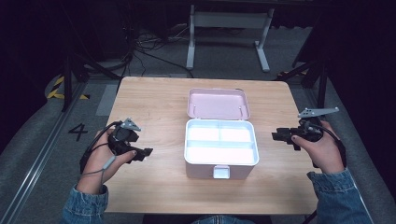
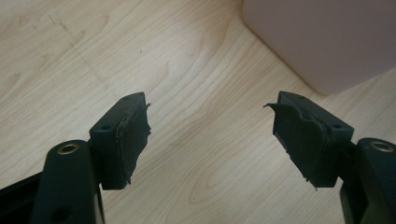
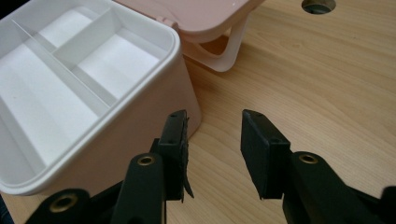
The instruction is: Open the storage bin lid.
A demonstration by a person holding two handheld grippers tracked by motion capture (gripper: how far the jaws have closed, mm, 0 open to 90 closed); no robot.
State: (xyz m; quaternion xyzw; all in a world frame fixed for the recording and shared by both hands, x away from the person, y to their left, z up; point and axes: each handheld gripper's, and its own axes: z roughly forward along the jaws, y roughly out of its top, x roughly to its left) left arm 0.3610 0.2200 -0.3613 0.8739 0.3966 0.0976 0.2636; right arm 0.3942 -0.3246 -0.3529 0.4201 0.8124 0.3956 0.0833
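A pink box (image 1: 221,164) stands open in the middle of the wooden table (image 1: 159,100), its lid (image 1: 218,103) laid back and a white divided tray (image 1: 220,140) inside with nothing in it. My left gripper (image 1: 145,153) hovers left of the box, open, with bare wood between its jaws (image 2: 210,130); the box's corner (image 2: 327,42) shows at upper right there. My right gripper (image 1: 276,136) is right of the box, open and holding nothing (image 3: 215,149), its left jaw close beside the box's wall (image 3: 149,116).
The lid's handle (image 3: 229,51) rests on the table behind the box. A cable hole (image 3: 318,4) sits in the tabletop's far part. Beyond the table stand a white desk frame (image 1: 229,28) and cables on the grey floor.
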